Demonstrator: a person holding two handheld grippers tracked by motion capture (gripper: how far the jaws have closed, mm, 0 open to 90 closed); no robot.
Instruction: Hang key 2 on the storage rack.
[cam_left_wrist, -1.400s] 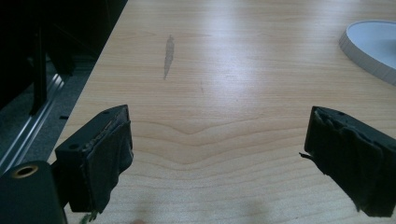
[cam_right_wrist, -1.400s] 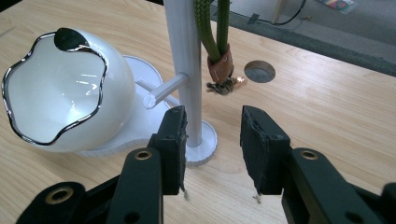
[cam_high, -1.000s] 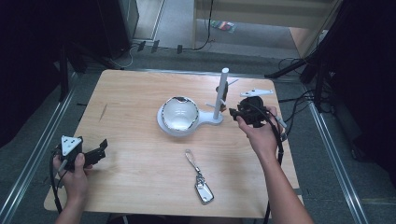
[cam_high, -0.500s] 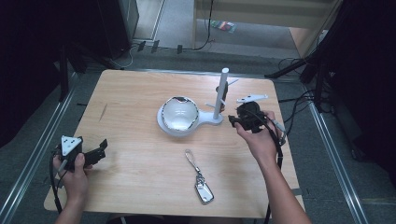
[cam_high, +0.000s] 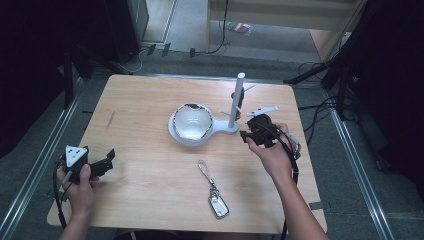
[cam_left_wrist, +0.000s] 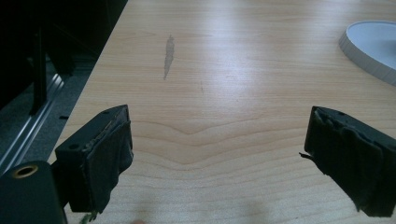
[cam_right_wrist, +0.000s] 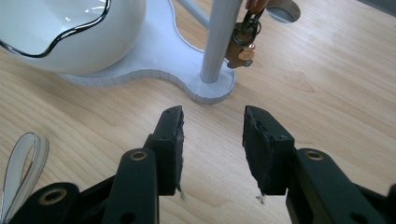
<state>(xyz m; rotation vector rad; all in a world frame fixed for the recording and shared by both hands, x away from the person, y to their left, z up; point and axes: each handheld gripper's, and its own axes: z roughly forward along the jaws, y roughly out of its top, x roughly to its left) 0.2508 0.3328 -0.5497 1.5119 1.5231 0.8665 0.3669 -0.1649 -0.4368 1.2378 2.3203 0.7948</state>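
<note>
right hand-held gripper (cam_right_wrist: 212, 135): jaws a bit apart, nothing between them, lower middle of its own view, just short of the white stand (cam_right_wrist: 205, 86) with the padlock (cam_right_wrist: 240, 44) hanging by its post | left hand-held gripper (cam_left_wrist: 217, 149): spread wide over bare desk (cam_left_wrist: 224, 70) | keychain (cam_high: 214, 192): lower centre, high view

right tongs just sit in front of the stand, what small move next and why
Probably ease the right tongs forward and up toward the padlock hanging by the white pole. Their jaws stand apart with nothing between them, aimed low at the stand's base, so the padlock sits above their line.
</note>
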